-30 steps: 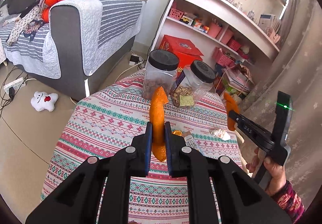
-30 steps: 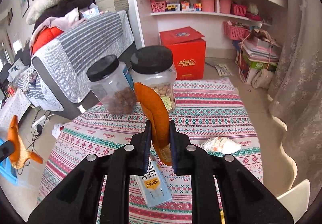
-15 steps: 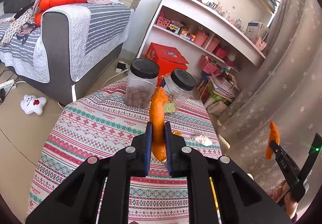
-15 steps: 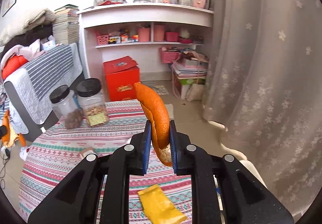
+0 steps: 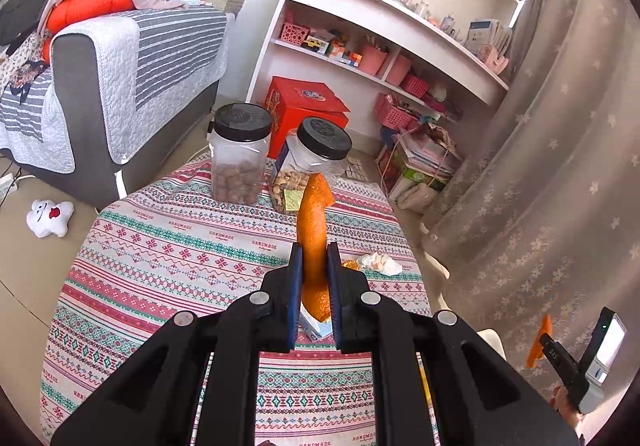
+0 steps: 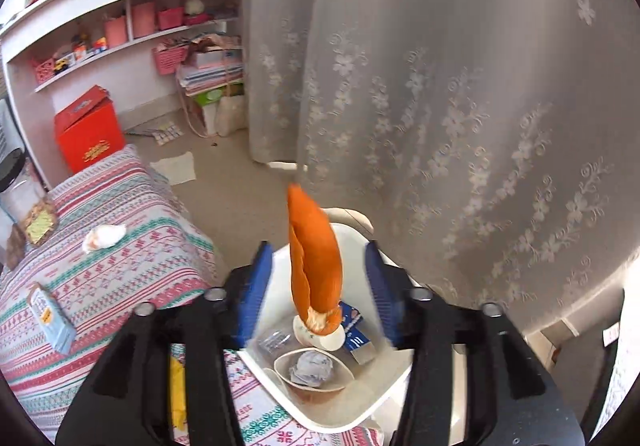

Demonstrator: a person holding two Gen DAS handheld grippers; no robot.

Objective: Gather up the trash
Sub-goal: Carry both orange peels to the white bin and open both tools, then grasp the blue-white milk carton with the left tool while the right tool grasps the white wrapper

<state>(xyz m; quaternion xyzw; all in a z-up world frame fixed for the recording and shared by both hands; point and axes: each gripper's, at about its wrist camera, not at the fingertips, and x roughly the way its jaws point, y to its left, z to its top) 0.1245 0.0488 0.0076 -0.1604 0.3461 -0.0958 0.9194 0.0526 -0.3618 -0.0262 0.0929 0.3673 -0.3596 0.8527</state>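
Patterned cloth in red, green and white bands covers the table (image 5: 168,246), with a grey sofa (image 5: 120,85) and white shelves (image 5: 380,45) beyond it and a flowered curtain (image 6: 440,85) to one side. Two black-lidded jars (image 5: 240,157) stand side by side at the far end of the table. A crumpled tissue (image 5: 378,262) lies near the table's curtain-side edge, and a small carton (image 6: 50,318) lies flat on the cloth nearer the camera.

The left gripper (image 5: 314,286) is clamped tight on a strip of orange peel (image 5: 314,234), which stands up between its blue pads above the table.

The right gripper (image 6: 318,286) is over a white bin (image 6: 392,378) that sits just beside the table edge. Its jaws have just been opening and now stand well apart. A second peel (image 6: 316,258) hangs upright between them, with clear gaps to both pads, so nothing presses on it. Below it the bin holds a paper cup, a bowl with a grey wad, and a blue-and-white wrapper. In the left view the right gripper shows far off at the lower right, the peel at its tip.
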